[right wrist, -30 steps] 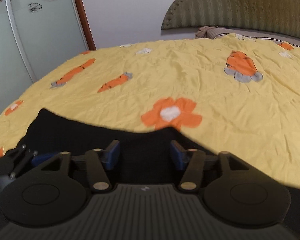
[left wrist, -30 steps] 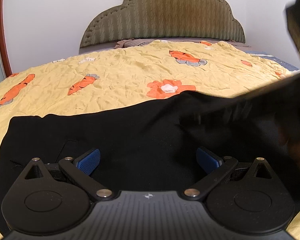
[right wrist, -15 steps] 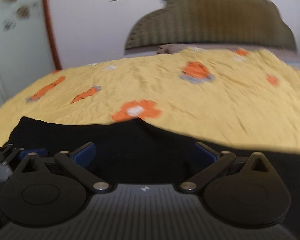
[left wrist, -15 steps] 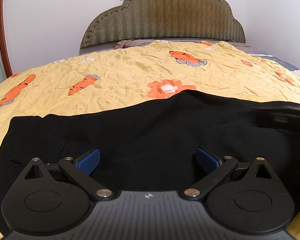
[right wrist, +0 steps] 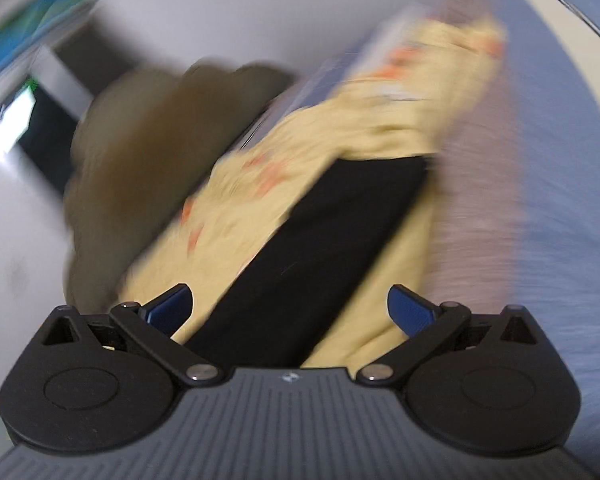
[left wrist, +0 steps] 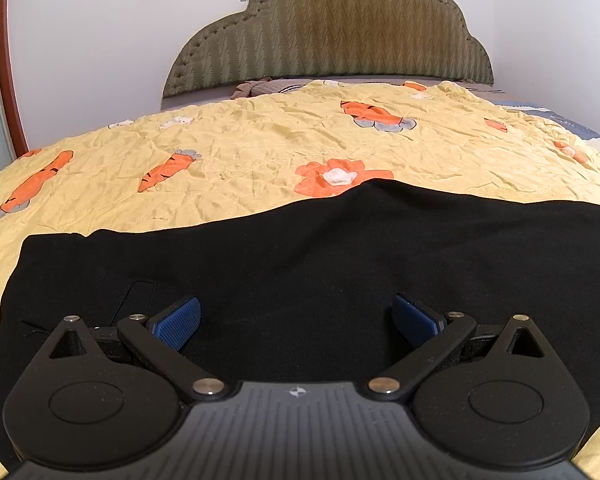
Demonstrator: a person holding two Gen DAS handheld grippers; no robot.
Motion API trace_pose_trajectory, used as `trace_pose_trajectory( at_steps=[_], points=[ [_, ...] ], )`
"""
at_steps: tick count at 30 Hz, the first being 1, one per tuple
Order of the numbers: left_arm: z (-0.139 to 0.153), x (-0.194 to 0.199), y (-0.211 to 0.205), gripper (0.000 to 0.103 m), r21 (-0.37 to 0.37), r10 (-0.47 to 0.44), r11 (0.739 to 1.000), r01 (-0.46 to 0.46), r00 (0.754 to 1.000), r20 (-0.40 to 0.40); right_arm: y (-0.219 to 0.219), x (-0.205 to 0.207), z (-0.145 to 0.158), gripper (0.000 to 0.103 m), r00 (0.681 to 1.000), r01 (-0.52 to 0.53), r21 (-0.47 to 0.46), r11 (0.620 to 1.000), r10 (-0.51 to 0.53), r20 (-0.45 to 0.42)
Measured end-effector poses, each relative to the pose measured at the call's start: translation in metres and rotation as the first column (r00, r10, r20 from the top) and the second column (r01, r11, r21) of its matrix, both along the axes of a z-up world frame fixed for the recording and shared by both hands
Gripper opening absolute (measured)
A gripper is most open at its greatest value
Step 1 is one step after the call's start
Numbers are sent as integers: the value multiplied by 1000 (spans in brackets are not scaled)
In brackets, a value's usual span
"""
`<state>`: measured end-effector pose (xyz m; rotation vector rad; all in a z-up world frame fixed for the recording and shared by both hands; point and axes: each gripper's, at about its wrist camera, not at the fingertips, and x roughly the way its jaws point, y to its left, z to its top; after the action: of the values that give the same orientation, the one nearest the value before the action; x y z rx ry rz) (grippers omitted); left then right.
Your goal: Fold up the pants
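Black pants lie flat across the near part of a yellow carrot-print bedspread, waist end at the left with a pocket outline visible. My left gripper is open and empty, low over the pants. My right gripper is open and empty, tilted and swinging; its view is blurred and shows a long leg of the pants running away toward the bed's edge on the bedspread.
An olive padded headboard stands at the far end of the bed against a white wall. A brown-framed door is at the left. The bed's edge and floor show in the right wrist view.
The right gripper opened, let go of the pants and swung away to the right with a tilt. The raised fabric has dropped flat. The left gripper has not moved.
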<state>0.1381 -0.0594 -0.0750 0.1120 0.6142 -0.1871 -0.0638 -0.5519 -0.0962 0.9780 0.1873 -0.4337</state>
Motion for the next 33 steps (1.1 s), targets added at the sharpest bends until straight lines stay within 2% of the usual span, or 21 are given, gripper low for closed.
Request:
trace_pose_trajectory(
  at_steps=[3,5,9,11,13,14,17,25,27,28,30,32,33],
  points=[
    [0,0,-1,103,4,3,1000,-3,1000,1,-39,-22,-26,101,989,47,204,978,-74,127],
    [0,-1,-2,103,6,5,1000,-5,1000,2,-55,-25,-35,98,983,49,249,967,-91,159],
    [0,-1,-2,103,6,4,1000,-4,1000,2,-71,-12,-39,97,983,50,243,969,-92,161],
    [0,-1,-2,103,6,5,1000,-5,1000,2,-83,-5,-42,87,981,50,249,967,-93,167],
    [-1,-1,-2,103,6,4,1000,-4,1000,2,-96,3,-47,83,977,28,280,959,-85,194],
    [-1,-1,-2,103,6,4,1000,-4,1000,2,-101,6,-49,76,975,23,296,955,-87,206],
    [-1,-1,-2,103,6,4,1000,-4,1000,2,-115,17,-55,73,977,30,317,948,-95,191],
    [-1,-1,-2,103,7,4,1000,-4,1000,2,-128,26,-53,73,982,43,302,952,-96,162],
    [-1,-1,-2,103,7,4,1000,-4,1000,2,-128,25,-49,64,982,32,286,958,-84,170],
    [-1,-1,-2,103,7,4,1000,-4,1000,2,-128,25,-49,52,980,17,293,956,-74,187],
    [-1,-1,-2,103,6,4,1000,-4,1000,2,-126,26,-47,50,979,1,297,955,-61,192],
    [-1,-1,-2,103,7,4,1000,-4,1000,2,-126,35,-45,50,990,14,273,962,-51,128],
    [-1,-1,-2,103,7,4,1000,-4,1000,2,-125,38,-47,49,991,12,275,961,-47,122]
  ],
)
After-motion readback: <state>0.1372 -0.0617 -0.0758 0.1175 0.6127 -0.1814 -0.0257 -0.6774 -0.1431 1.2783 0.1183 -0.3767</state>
